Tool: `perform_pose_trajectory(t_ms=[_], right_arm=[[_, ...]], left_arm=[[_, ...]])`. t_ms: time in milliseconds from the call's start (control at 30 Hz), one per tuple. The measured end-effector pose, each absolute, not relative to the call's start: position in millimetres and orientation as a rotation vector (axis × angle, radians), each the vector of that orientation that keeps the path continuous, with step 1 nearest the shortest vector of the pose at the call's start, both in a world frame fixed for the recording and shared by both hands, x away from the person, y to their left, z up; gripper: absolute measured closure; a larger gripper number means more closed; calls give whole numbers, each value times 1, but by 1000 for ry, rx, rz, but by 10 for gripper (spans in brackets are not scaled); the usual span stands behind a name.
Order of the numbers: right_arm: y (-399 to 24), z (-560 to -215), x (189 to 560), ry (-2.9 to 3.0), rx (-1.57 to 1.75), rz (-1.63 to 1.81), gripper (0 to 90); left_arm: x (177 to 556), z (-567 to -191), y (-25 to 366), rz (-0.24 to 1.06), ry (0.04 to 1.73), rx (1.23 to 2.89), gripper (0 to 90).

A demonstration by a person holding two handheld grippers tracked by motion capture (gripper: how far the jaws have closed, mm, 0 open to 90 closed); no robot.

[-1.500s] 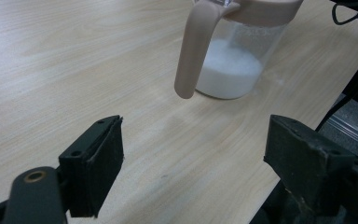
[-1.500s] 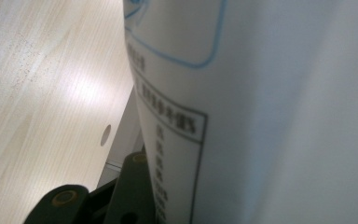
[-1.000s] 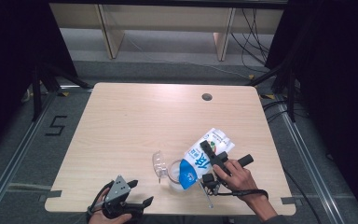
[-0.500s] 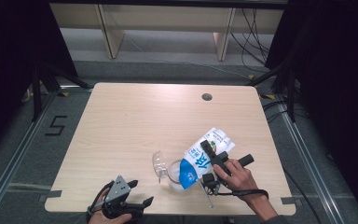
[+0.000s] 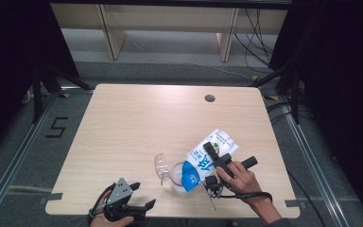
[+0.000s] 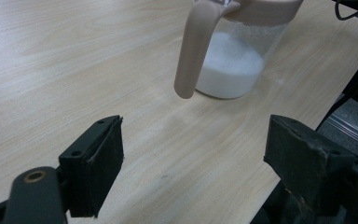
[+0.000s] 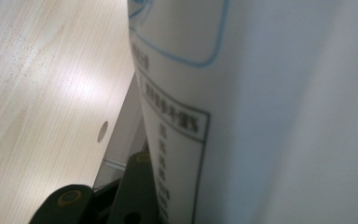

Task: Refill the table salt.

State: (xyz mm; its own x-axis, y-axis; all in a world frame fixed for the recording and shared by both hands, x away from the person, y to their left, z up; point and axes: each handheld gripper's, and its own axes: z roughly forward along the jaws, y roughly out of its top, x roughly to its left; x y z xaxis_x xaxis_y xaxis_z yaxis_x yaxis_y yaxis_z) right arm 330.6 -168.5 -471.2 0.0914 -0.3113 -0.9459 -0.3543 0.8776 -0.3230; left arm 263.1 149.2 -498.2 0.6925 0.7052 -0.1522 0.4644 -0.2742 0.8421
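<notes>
Our left gripper [image 5: 144, 206], at the near edge of the worktop [image 5: 137, 123], is a black tool topped by a grey three-cornered plate with small holes, and a black cable loops around its back. In its own view its jaws are thick matt-black blocks with worn, scuffed edges, hung on a black link with a brass-coloured pivot ring. Our right gripper [image 5: 211, 150], also by the worktop's near edge, is black too, with a stubby cylindrical handle and a black cable trailing across the wrist.
</notes>
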Motion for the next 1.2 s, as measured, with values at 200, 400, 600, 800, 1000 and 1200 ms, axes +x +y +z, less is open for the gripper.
perform_pose_trajectory(t_ms=[200, 400, 600, 800, 1000, 1200], right_arm=[[-168, -470, 331, 1502, -581, 17, 717], [-168, -471, 331, 1507, -580, 21, 718], [-168, -472, 330, 1504, -551, 40, 719], [-168, -472, 330, 1505, -550, 40, 720], [-167, -471, 330, 1494, -564, 36, 722], [-167, -471, 330, 1496, -564, 36, 722]], left_arm=[[263, -499, 149, 308, 907, 1923, 189], [264, -499, 149, 307, 908, 1922, 189], [264, -499, 149, 308, 906, 1924, 189], [264, -499, 149, 308, 907, 1922, 189], [264, -499, 148, 307, 908, 1920, 189], [264, -499, 148, 307, 911, 1915, 189]])
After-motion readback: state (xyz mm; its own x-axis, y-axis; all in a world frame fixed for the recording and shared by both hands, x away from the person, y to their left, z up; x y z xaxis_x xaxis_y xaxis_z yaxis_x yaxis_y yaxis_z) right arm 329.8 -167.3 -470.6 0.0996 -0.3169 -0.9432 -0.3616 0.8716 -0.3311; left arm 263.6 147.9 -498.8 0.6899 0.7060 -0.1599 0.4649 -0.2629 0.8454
